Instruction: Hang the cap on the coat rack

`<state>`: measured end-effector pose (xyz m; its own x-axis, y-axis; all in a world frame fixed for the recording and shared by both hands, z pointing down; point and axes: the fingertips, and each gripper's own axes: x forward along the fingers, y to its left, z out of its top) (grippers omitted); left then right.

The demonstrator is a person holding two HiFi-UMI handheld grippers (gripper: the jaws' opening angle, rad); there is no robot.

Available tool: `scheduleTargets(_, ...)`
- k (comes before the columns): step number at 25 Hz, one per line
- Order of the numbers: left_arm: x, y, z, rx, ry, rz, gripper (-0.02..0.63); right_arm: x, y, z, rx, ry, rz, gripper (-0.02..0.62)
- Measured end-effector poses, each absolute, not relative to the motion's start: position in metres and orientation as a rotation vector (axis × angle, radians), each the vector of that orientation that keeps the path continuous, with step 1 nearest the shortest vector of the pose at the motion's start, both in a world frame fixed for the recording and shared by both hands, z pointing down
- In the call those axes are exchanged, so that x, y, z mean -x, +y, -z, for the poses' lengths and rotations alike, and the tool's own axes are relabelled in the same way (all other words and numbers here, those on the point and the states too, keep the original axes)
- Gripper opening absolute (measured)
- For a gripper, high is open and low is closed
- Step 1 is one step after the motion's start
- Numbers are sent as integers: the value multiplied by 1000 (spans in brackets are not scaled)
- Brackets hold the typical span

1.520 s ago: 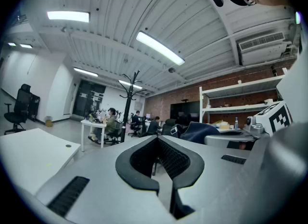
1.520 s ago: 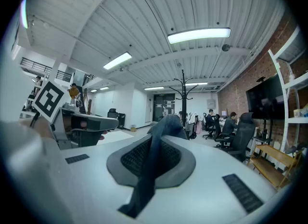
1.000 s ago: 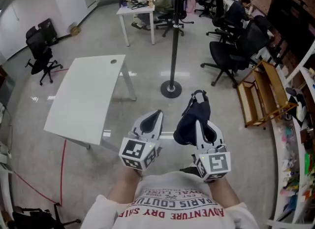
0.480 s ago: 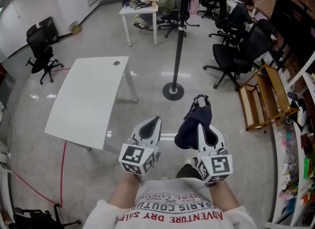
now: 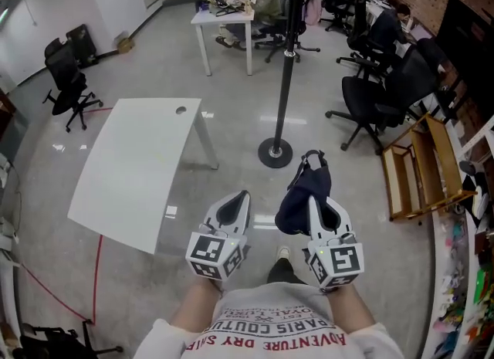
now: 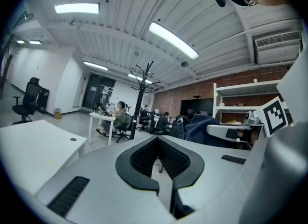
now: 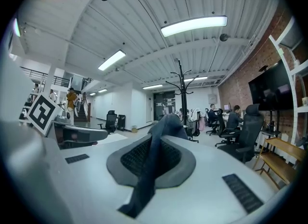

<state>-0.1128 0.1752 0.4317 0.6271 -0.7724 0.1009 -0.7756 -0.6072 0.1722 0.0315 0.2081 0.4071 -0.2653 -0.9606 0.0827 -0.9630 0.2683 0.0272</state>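
A dark navy cap (image 5: 303, 191) hangs from my right gripper (image 5: 318, 200), which is shut on its fabric. In the right gripper view the cap (image 7: 153, 156) runs as a dark strip between the closed jaws. My left gripper (image 5: 239, 198) is held beside it, shut with nothing in it; its pads (image 6: 169, 156) meet in the left gripper view, where the cap (image 6: 203, 127) shows to the right. The black coat rack (image 5: 286, 68) stands ahead on a round base (image 5: 275, 153), apart from both grippers. Its hooked top (image 7: 181, 84) shows in the right gripper view.
A white desk (image 5: 135, 166) stands on the shiny floor to the left. Black office chairs (image 5: 380, 91) and a wooden rack (image 5: 423, 171) are to the right. People sit at a desk (image 5: 230, 15) behind the coat rack. Another black chair (image 5: 68, 79) stands far left.
The coat rack's base has slid lower and nearer in the head view. Both grippers keep the same pose, and the cap stays held in the right one.
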Motion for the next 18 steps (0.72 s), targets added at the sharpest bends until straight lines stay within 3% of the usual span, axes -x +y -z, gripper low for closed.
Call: scheduleTargets(18,-23,-34,-420,-2623,-1407,-47,6,-163,-4,-403,-1703,-2534,-45,18)
